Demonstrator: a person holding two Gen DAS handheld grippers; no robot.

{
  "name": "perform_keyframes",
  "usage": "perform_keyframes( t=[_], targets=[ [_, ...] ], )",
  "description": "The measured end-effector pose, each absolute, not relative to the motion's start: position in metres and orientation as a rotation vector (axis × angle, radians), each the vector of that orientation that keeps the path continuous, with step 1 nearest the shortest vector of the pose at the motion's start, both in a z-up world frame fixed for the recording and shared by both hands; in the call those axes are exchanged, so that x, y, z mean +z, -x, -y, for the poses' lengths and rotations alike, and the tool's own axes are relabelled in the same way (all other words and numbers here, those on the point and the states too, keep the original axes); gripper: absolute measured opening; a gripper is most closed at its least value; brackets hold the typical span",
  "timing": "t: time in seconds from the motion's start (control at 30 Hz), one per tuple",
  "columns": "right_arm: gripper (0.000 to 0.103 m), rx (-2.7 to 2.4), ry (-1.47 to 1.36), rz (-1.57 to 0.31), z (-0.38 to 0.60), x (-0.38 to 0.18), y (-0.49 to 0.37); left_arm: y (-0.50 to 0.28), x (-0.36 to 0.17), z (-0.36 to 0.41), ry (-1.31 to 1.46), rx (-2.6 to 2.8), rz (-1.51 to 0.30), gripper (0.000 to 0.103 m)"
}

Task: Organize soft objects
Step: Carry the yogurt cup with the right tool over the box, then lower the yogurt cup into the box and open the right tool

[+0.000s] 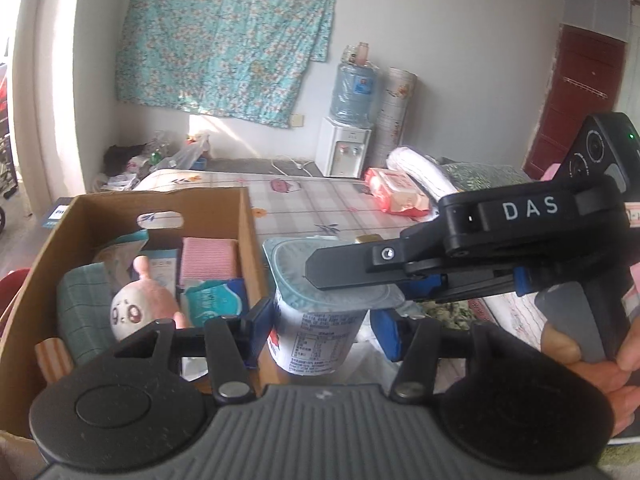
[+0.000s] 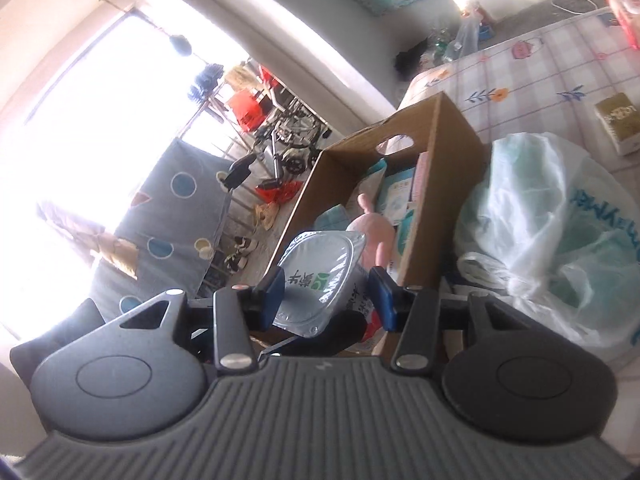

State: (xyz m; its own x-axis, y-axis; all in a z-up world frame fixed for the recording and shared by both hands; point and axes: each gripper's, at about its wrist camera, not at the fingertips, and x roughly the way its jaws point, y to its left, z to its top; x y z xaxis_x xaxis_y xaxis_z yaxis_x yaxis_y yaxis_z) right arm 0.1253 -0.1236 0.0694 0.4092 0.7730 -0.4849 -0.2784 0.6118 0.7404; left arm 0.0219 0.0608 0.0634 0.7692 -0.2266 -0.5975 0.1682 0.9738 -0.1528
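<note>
A white yogurt cup [image 1: 316, 316] with a foil lid stands between the blue pads of my left gripper [image 1: 322, 330], which sit beside its body with a gap on the right side. My right gripper [image 2: 330, 292] comes in from the right and its fingers [image 1: 352, 270] close on the cup's foil lid rim [image 2: 320, 276]. A cardboard box [image 1: 248, 240] on the left holds a pink plush toy [image 1: 140, 308], tissue packs [image 1: 212, 300] and a pink cloth [image 1: 208, 264]. The box also shows in the right wrist view [image 2: 448, 168].
The checked bed sheet [image 1: 304, 200] carries a red tissue pack [image 1: 396, 192], a white roll [image 1: 424, 172] and a small gold box [image 2: 618, 120]. A translucent plastic bag [image 2: 552, 232] lies right of the box. A water dispenser [image 1: 344, 148] stands by the wall.
</note>
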Motion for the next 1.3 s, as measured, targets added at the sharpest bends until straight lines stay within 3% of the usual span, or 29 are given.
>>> perform_keyframes(
  t=[0.27, 0.63, 0.77, 0.83, 1.3],
  targets=[
    [0.048, 0.808, -0.438, -1.177, 0.025, 0.047, -0.175, -0.031, 0.032, -0.145, 0.286, -0.111, -0.811, 0.054],
    [0.05, 0.723, -0.16, -1.415, 0.001, 0.02, -0.189, -0.047, -0.03, -0.163, 0.453, -0.253, -1.026, 0.056],
    [0.048, 0.725, -0.156, -1.445, 0.002, 0.018, -0.192, -0.05, -0.036, -0.164, 0.44, -0.259, -1.037, 0.06],
    [0.05, 0.73, -0.149, -1.441, 0.0, 0.019, -0.195, -0.051, -0.036, -0.167, 0.458, -0.269, -1.037, 0.067],
    [0.049, 0.793, -0.159, -1.38, -0.034, 0.013, -0.22, -0.031, 0.0, -0.195, 0.415, -0.157, -0.898, 0.066]
  ],
)
